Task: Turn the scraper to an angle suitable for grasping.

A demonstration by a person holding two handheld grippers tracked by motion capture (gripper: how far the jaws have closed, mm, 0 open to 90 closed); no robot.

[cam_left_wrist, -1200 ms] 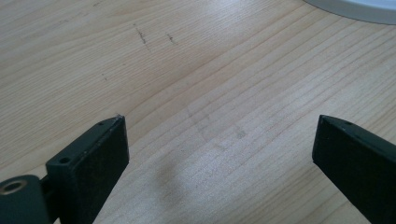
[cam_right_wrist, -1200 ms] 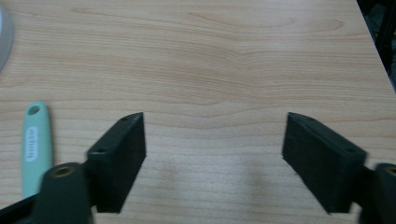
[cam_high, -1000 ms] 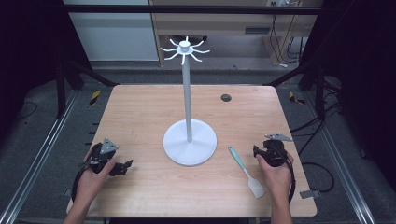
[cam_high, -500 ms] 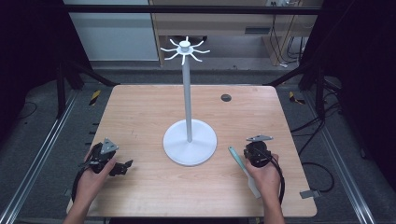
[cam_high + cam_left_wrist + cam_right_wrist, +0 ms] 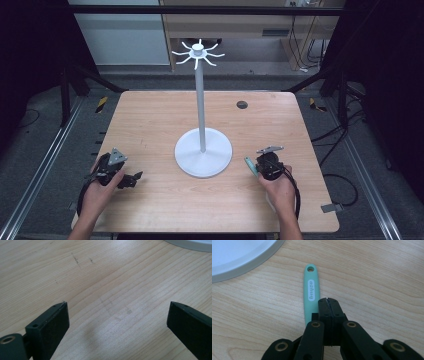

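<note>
- Right gripper (image 5: pixel 327 300): I read its jaws as pressed flat together with nothing between them. They have just been closing. The tips sit just beside the spatula handle, on its right in the right gripper view; I cannot tell whether they touch it. In the high view this gripper (image 5: pixel 261 165) lies near the table's right front.
- Spatula (image 5: pixel 311 292): mint-green handle with a hanging hole at its far end, lying flat on the wood. Its blade end is hidden under the gripper.
- Left gripper (image 5: pixel 117 315): jaws spread wide over bare wood, holding nothing. In the high view I see it (image 5: pixel 131 179) at the table's left front, well apart from the spatula (image 5: pixel 249 165).
- Stand (image 5: pixel 201 100): white pole on a round base, hooks on top, upright mid-table between my two grippers.
- Table (image 5: pixel 150 120): light wood.
</note>
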